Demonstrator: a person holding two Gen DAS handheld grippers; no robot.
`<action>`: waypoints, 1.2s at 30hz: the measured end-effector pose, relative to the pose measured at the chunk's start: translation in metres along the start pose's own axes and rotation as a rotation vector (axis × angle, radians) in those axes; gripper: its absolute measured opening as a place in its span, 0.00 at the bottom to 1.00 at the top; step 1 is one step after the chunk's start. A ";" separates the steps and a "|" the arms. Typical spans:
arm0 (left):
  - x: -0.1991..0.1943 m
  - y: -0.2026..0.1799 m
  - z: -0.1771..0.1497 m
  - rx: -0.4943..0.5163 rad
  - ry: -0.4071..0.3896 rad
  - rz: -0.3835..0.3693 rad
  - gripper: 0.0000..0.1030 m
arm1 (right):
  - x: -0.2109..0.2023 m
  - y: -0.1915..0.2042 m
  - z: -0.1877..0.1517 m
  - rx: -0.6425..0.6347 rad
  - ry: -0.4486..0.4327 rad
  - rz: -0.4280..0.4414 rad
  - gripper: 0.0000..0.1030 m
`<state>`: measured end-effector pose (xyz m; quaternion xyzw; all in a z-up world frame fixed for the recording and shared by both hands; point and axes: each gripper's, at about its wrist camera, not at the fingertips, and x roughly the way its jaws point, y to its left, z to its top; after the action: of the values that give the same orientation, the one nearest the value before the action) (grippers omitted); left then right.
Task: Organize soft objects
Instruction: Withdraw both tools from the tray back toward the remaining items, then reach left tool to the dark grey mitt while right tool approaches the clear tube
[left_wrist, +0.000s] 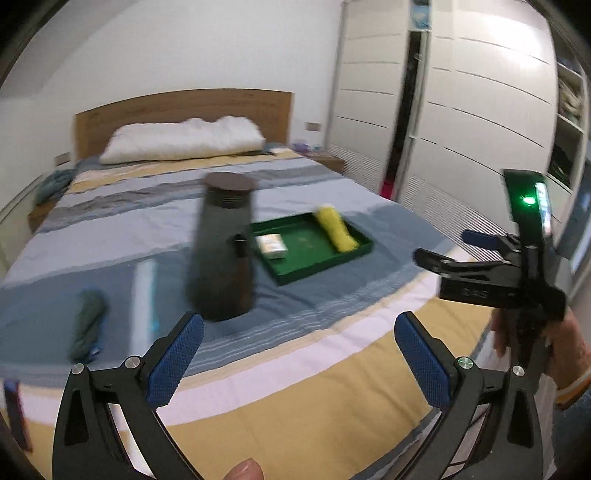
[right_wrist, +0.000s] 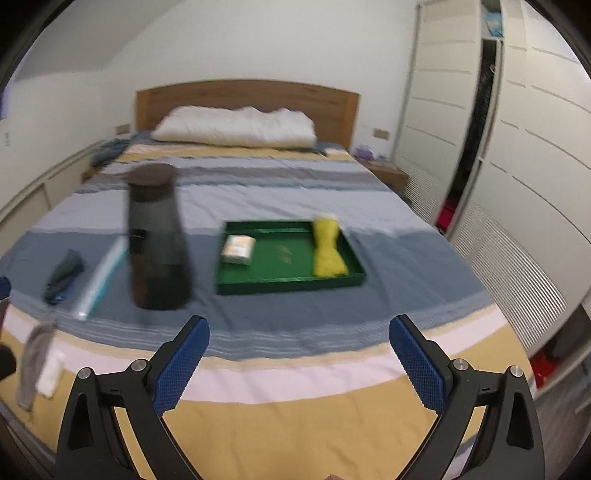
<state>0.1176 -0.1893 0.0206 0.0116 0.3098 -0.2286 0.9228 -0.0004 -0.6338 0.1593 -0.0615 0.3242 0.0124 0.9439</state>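
— Blue-padded left gripper (left_wrist: 299, 354) & right gripper (right_wrist: 299, 360)?
— Both spread wide, nothing held, over bed edge.
— Soft stuff?
— Yellow cloth (right_wrist: 327, 251) in green tray (right_wrist: 291, 284), right side; dark bottle (right_wrist: 157, 240) left of tray, rolled dark cloth (right_wrist: 62, 277) further left.

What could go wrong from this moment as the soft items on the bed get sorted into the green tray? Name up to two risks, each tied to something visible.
1. The tall dark bottle stands upright on the soft bedding, between the dark green roll and the green tray; a passing gripper could topple it.
2. The grey cloth lies at the bed's edge and might slip off.
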 end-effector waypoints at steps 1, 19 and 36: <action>-0.008 0.009 -0.002 -0.011 -0.002 0.024 0.98 | -0.014 0.010 -0.001 -0.017 -0.016 0.013 0.98; -0.100 0.134 -0.058 -0.096 -0.029 0.303 0.99 | -0.094 0.150 -0.018 -0.074 -0.100 0.242 1.00; -0.037 0.251 -0.067 -0.196 0.105 0.385 0.99 | -0.003 0.230 0.002 -0.107 0.021 0.287 1.00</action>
<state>0.1613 0.0616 -0.0426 -0.0071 0.3704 -0.0163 0.9287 -0.0163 -0.4050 0.1380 -0.0650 0.3386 0.1635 0.9243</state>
